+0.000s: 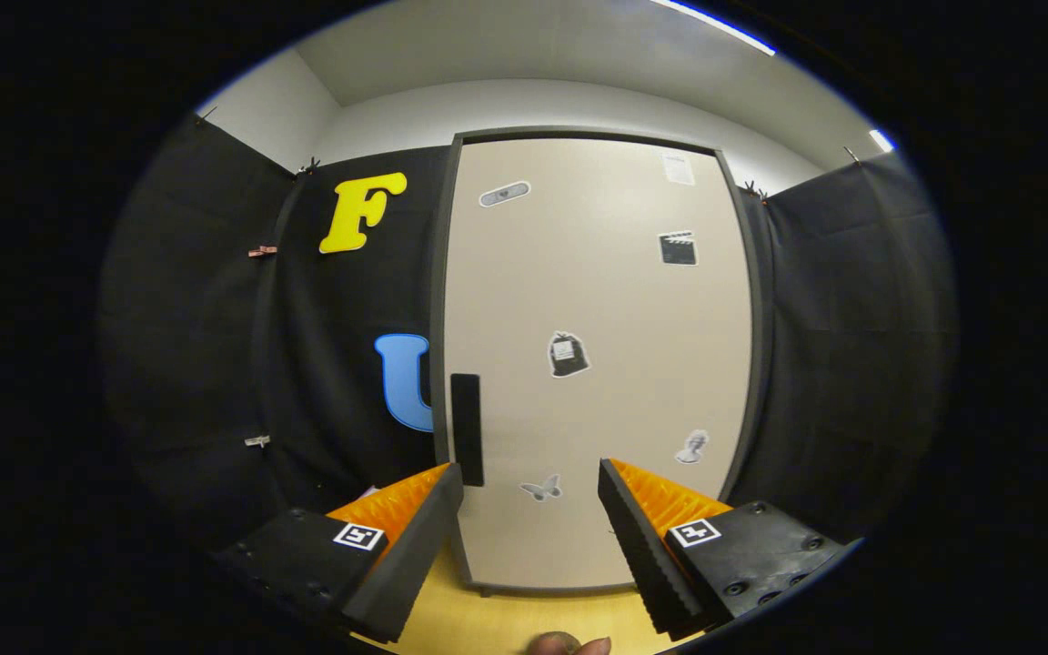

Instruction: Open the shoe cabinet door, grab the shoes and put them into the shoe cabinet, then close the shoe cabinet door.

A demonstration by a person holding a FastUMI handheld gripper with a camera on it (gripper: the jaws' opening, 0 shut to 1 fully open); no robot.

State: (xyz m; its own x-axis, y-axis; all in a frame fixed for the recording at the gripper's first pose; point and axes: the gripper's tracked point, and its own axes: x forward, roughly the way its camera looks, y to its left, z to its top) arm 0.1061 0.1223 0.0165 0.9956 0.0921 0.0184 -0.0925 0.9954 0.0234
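2 fingers [415, 546] of the gripper [531, 478] stand spread wide apart, with nothing held between them. They point at the shoe cabinet door [597, 364], which stands upright directly ahead and appears shut, set flush within its darker frame [439, 300].

1 dark vertical handle [467, 429] sits near the door's left edge, low down, just beyond the tip of the left finger and apart from it.

Door surface: pale, bearing several stickers. 1 butterfly sticker [541, 488] shows in the gap between the fingertips. 1 dark bag-shaped sticker [568, 355] sits near the door's middle. 1 clapperboard sticker [678, 248] and 1 pale sheet [678, 167] are high on the right side; 1 oblong sticker [504, 194] is high on the left; 1 small grey sticker [692, 447] is low on the right, above the right finger.

Floor surface [488, 623]: yellowish wood tone, under the fingers and running up to the cabinet's base.

Black cloth [851, 346] hangs on both sides of the cabinet, pinned with small clips [262, 250].

1 fingertip [569, 645] of the person shows at the near end, between the finger bases.
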